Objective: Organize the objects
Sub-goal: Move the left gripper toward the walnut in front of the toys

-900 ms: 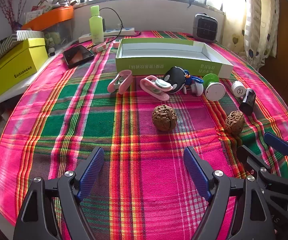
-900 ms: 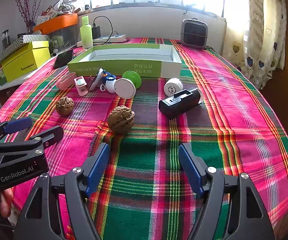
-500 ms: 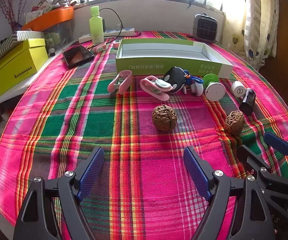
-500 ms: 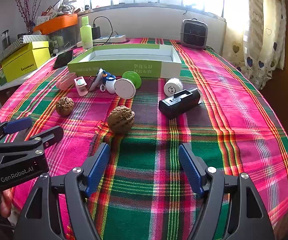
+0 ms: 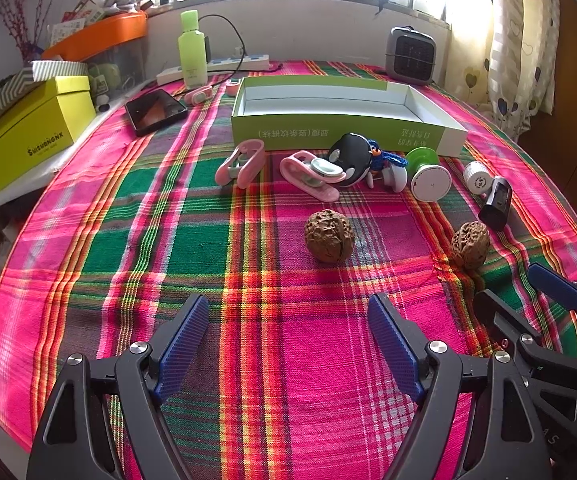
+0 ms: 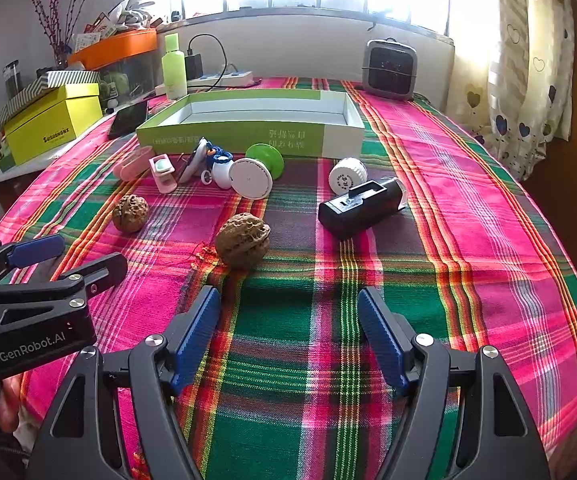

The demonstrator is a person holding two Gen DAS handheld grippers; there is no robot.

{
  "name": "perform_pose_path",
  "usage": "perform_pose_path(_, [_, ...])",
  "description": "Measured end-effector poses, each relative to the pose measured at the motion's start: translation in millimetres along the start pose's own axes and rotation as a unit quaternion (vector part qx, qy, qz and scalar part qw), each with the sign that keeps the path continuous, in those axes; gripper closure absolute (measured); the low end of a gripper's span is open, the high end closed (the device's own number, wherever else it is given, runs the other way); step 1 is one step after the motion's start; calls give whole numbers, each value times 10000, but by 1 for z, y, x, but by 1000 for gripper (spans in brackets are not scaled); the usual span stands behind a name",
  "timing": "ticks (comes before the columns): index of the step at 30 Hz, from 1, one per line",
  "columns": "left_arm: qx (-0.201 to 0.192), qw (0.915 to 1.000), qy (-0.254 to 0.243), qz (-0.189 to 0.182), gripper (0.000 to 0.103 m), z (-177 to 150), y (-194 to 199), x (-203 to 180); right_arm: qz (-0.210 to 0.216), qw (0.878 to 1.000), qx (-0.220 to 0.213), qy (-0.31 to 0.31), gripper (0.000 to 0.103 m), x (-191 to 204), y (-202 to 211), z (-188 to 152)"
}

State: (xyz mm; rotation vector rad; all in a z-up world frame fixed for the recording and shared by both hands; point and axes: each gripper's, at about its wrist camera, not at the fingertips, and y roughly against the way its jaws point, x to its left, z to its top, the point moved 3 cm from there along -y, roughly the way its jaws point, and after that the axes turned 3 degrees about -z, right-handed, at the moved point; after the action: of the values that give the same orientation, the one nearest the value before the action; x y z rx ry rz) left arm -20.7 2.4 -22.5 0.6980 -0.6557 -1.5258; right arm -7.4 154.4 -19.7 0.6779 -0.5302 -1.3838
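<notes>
Pink, green and red plaid cloth (image 5: 192,216), brown walnuts (image 5: 329,235), green-and-white box (image 5: 344,120) at 12 o'clock, yellow box (image 5: 34,128) at 10 o'clock, blue-padded black left gripper (image 5: 288,320), pink clips (image 5: 240,162)

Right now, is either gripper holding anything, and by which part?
Nothing is held. The left gripper and right gripper both have open, empty jaws above the plaid tablecloth.

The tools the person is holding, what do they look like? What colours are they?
Both are black plastic with two fingers. Each finger carries a ribbed blue pad and shiny silver screws at the joints. The frames have triangle-shaped cutouts. The left tool has white "GenRobot.AI" lettering on its side, seen from the right wrist view. The right tool looks the same. No cables or sleeves show.
</notes>
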Motion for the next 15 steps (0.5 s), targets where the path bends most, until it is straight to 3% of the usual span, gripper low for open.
perform_pose_path(7, [-14,10000,-57,-70,22,3,1,0,39,10000,3,9,31,-1,0,0])
perform_pose_path(15, [15,9991,-53,-420,22,12,-2,4,310,9995,-2,-13,31,-5,-6,6])
